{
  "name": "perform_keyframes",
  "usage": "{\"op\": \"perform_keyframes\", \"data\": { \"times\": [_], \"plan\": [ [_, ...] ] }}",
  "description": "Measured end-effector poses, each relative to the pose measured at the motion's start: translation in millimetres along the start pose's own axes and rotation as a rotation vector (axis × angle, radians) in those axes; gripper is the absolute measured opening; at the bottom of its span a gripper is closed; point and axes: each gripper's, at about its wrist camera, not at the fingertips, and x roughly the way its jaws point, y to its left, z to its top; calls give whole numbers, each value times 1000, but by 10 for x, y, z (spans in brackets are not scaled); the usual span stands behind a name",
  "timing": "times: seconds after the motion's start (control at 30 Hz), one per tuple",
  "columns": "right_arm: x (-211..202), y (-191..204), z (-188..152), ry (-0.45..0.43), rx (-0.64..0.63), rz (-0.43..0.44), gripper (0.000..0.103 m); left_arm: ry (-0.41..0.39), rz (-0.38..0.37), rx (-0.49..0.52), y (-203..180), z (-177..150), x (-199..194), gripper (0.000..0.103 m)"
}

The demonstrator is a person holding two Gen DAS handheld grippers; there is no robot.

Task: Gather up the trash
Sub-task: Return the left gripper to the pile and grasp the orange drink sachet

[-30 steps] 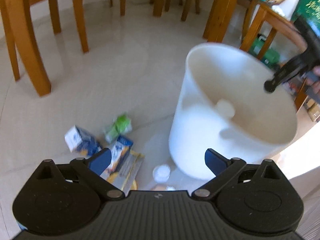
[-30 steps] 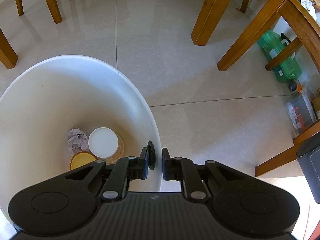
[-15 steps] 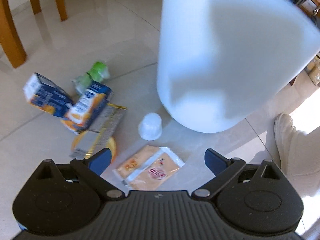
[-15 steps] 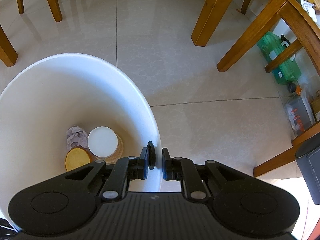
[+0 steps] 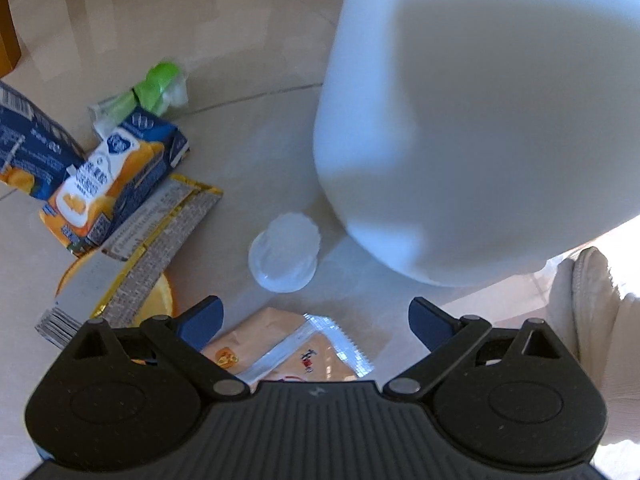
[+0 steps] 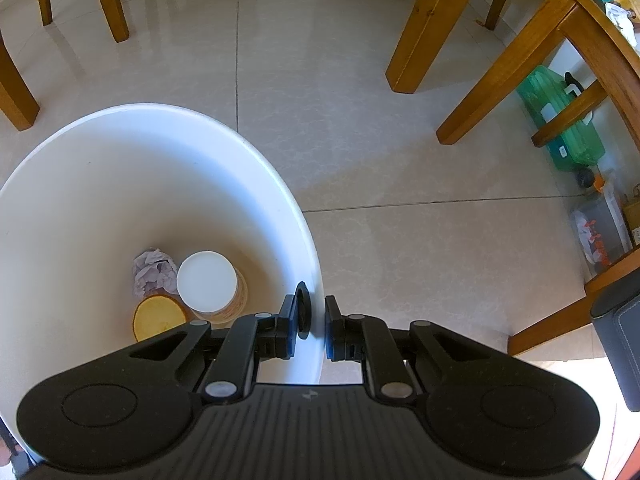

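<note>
Your right tool [image 6: 311, 326] is clenched on the rim of the white bin [image 6: 160, 208], one finger inside the wall and one outside. In the bin lie a paper cup [image 6: 210, 286], a crumpled tissue [image 6: 154, 270] and a yellow lid [image 6: 158, 318]. Your left tool [image 5: 316, 318] hangs released, nothing between its fingers, above a tan snack wrapper [image 5: 288, 350] on the floor beside the bin [image 5: 472, 120]. A clear plastic cup [image 5: 285, 258] and two juice cartons [image 5: 116, 176] lie near
</note>
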Motion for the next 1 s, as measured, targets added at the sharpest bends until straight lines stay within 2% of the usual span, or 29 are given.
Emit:
{"op": "perform_keyframes", "data": {
  "times": [0.2,0.37,0.5,0.63,0.77,0.93,1.0],
  "plan": [
    [-6,4,6,3,1,3,16,78,-11,-21,64,-68,59,99],
    [-5,9,7,4,5,4,17,140,-55,-6,77,-172,14,99],
    [3,23,5,5,7,5,17,173,-78,49,17,-265,-38,99],
    [3,24,5,5,7,5,17,169,-27,157,-105,-328,-38,98],
    [2,21,6,5,7,5,17,156,17,248,-224,-372,-11,94],
    [2,38,3,5,9,6,17,108,62,321,-328,-415,-62,72],
    [2,40,5,5,7,5,17,105,63,316,-326,-418,-83,71]
  ]
}}
